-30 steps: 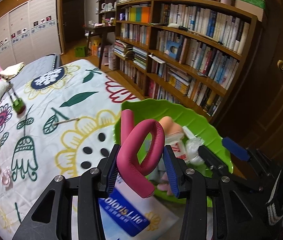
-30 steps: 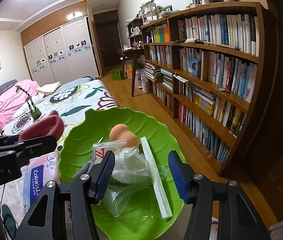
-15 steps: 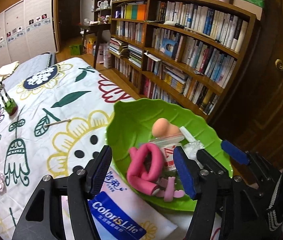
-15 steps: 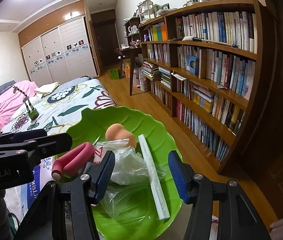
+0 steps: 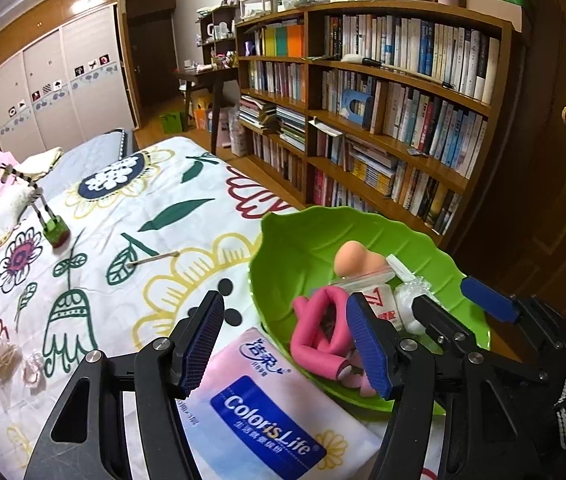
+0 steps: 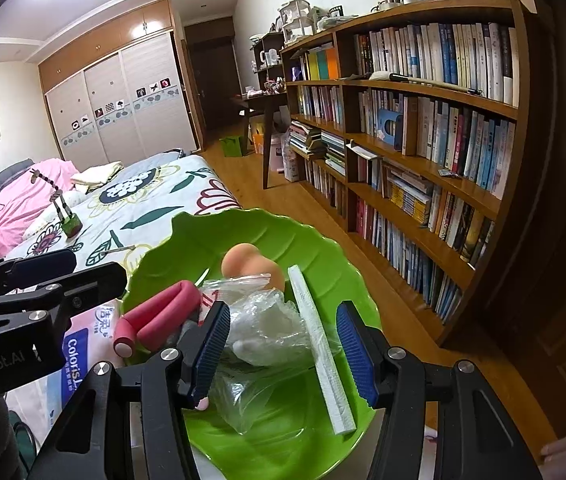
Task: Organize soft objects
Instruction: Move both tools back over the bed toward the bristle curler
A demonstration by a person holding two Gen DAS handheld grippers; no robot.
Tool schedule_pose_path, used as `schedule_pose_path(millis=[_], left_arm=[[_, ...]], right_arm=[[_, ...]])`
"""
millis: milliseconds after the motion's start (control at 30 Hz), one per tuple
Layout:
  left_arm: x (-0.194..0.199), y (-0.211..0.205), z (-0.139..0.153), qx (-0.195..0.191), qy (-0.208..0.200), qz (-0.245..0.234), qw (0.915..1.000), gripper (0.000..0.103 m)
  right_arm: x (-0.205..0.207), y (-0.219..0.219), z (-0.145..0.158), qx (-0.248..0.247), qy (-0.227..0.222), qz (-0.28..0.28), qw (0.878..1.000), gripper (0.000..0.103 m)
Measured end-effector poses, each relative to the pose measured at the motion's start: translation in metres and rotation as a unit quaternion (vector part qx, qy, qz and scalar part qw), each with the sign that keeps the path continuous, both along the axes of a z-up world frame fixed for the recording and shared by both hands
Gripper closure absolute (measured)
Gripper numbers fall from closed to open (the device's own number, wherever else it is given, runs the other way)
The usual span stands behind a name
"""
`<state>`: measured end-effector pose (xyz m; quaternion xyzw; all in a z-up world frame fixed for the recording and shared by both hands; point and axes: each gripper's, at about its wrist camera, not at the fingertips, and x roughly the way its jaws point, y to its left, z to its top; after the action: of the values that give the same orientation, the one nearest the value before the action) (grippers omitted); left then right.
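Observation:
A bent pink foam roller (image 5: 319, 332) lies in the green leaf-shaped bowl (image 5: 295, 240) at the bed's corner; it also shows in the right wrist view (image 6: 151, 316). The bowl (image 6: 203, 236) also holds an orange sponge (image 6: 249, 266), clear plastic bags (image 6: 267, 324) and a white foam strip (image 6: 321, 344). My left gripper (image 5: 287, 348) is open and empty, just short of the bowl's near rim. My right gripper (image 6: 283, 352) is open and empty over the bowl's near side. A Coloris Life tissue pack (image 5: 259, 408) lies on the bed under my left gripper.
The flowered bedspread (image 5: 123, 220) carries a toy giraffe on a green block (image 5: 49, 220), a thin stick (image 5: 155, 258) and small packets (image 5: 7, 360) at the left. A tall bookshelf (image 5: 383, 120) stands to the right across a wooden floor. Pink bedding (image 6: 15, 204) lies at the far left.
My left gripper held the pink foam roller above the bowl, then opened and dropped it in. The left gripper has since drawn back. The right gripper has barely moved.

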<state>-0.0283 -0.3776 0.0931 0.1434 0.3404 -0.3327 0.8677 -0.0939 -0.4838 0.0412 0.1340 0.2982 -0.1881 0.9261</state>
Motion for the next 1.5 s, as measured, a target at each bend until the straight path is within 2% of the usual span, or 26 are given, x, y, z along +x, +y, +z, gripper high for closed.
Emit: schedule_pose_path(millis=[333,633,1100,1500], left_arm=[[-0.001,0.018,0.002,0.002,-0.021,0.026,0.9994,0.038],[0.001,0.035,-0.001,-0.005,-0.014,0.042,0.9990,0.038],[0.018,0.094,-0.008,-0.033,0.014,0.098,0.9945,0.038],[0.033,0.156,-0.012,-0.054,0.027,0.155,0.9861,0.038]], right_arm=[[-0.003,0.009,0.007,-0.001,-0.024,0.006,1.000,0.044],[-0.007,0.019,0.016,0.001,-0.060,0.017,0.998,0.041],[0.005,0.065,0.016,-0.008,-0.056,0.098,0.994,0.040],[0.018,0.111,0.021,-0.010,-0.058,0.157,0.986,0.039]])
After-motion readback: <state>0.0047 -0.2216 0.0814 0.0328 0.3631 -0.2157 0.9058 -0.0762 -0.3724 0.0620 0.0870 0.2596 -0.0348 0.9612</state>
